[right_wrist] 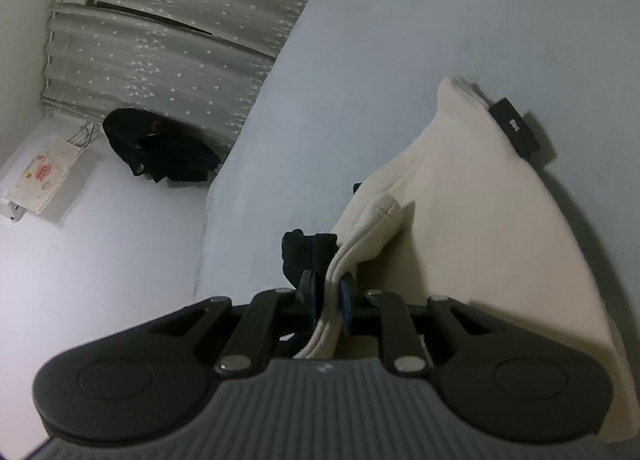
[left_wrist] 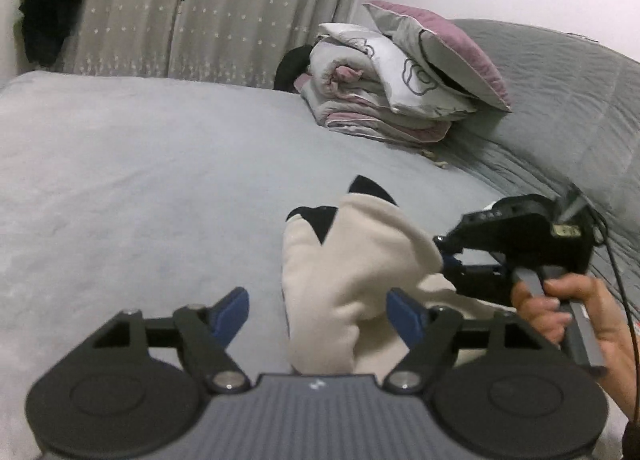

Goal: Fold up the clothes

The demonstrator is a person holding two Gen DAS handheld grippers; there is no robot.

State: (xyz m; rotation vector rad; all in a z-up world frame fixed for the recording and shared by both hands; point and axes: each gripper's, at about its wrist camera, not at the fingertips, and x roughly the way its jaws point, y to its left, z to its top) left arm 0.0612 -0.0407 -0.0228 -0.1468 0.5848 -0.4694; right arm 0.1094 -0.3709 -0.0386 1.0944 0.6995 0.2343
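bed (left_wrist: 140, 180): a wide grey-blue sheet fills most of my left view. It is soft and flat, and it is my folding surface.

curtain (left_wrist: 200, 8): grey with small white stars, at 12 o'clock behind the bed.

bedding pile (left_wrist: 384, 88): folded quilt and a mauve pillow, at 1 o'clock, well apart from my work.

garment (left_wrist: 344, 272): cream fleece with black trim, lifted off the bed at the centre of my left view. It rises from 6 o'clock towards 12. In my right view it spreads from the centre out to 4 o'clock, with a black tag (right_wrist: 516, 132) at 2 o'clock.

how it handles: I judge it light, soft and limp. It sags between holds and shows no stiffness. Fleece should grip well and is not fragile.

where to hold: I would pinch a hemmed edge or corner, where the layers are thick. One hold at each end would keep it from bunching.

right tongs (right_wrist: 330, 300): nearly closed, pinching a cream edge of the garment between the blue pads. In my left view they sit at 3 o'clock, held by my hand (left_wrist: 580, 312).

left tongs (left_wrist: 318, 312): wide apart. The garment hangs between the pads, but they do not press on it.
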